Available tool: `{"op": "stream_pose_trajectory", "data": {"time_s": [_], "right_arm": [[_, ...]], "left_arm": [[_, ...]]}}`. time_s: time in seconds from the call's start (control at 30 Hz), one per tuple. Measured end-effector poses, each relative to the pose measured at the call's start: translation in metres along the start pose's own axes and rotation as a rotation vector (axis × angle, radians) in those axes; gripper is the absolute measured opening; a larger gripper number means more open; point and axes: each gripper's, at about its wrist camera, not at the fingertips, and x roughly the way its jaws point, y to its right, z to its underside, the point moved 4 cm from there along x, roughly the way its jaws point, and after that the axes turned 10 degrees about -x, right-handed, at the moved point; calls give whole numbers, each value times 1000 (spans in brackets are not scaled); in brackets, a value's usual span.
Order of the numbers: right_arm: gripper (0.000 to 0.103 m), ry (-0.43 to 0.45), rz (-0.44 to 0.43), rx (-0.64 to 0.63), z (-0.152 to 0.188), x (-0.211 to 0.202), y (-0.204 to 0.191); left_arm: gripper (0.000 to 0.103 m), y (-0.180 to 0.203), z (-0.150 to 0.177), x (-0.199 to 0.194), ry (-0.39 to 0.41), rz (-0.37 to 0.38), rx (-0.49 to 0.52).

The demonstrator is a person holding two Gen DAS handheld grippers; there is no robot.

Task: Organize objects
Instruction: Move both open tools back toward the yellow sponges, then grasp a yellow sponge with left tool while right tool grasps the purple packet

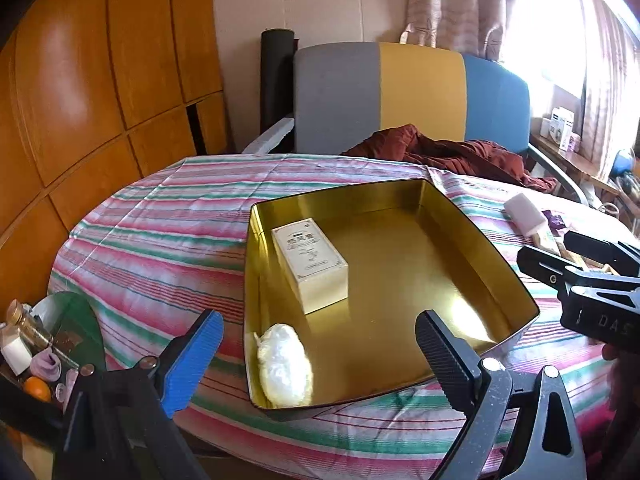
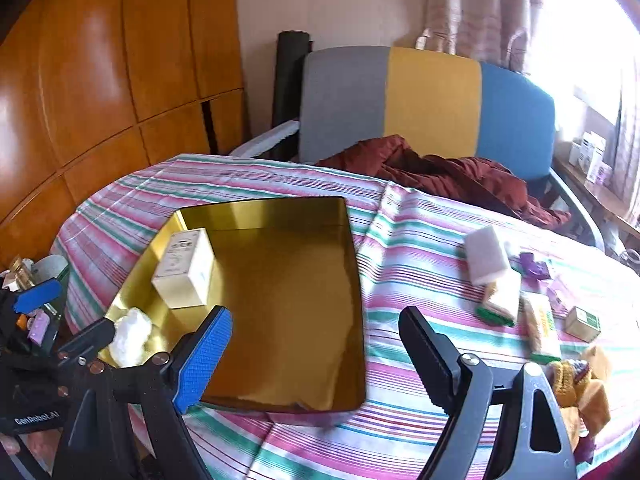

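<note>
A gold tin tray (image 1: 460,240) (image 2: 356,280) sits on the striped tablecloth. In it lie a cream box (image 1: 310,266) (image 2: 184,270) and a white wad (image 1: 285,364) (image 2: 130,336). My left gripper (image 1: 316,352) is open and empty over the tray's near edge. My right gripper (image 2: 316,344) is open and empty over the tray's near right corner; in the left wrist view it shows at the right (image 1: 568,256). A white block (image 2: 486,254), a green-edged packet (image 2: 500,300), a biscuit pack (image 2: 540,328) and a small box (image 2: 582,322) lie right of the tray.
A grey, yellow and blue chair back (image 1: 420,96) with a dark red cloth (image 1: 460,152) stands behind the table. A wooden cabinet (image 1: 100,80) is at left. Small bottles and an orange (image 1: 38,388) crowd the left edge. A yellow knit item (image 2: 580,384) lies at front right.
</note>
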Motion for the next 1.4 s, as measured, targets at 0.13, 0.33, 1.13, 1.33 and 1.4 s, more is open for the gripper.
{"op": "stream_pose_trajectory", "data": {"time_s": [0.13,0.33,1.13,1.33,1.4], "right_arm": [[87,-9,42,31,8,-4,24],[87,-24,119,43,17,-15,66],[87,-8,336,691,123,-89,315],[87,36,286,787,134,-96,322],[87,39,275,808,136,-95,324]], "left_arm": [[98,9,-1,-1,6,9,24],[98,23,-4,2,-2,35,49],[97,208,-6,21,-91,445,364],[97,288,24,20,-145,596,511],[97,309,36,19,-176,651,559]]}}
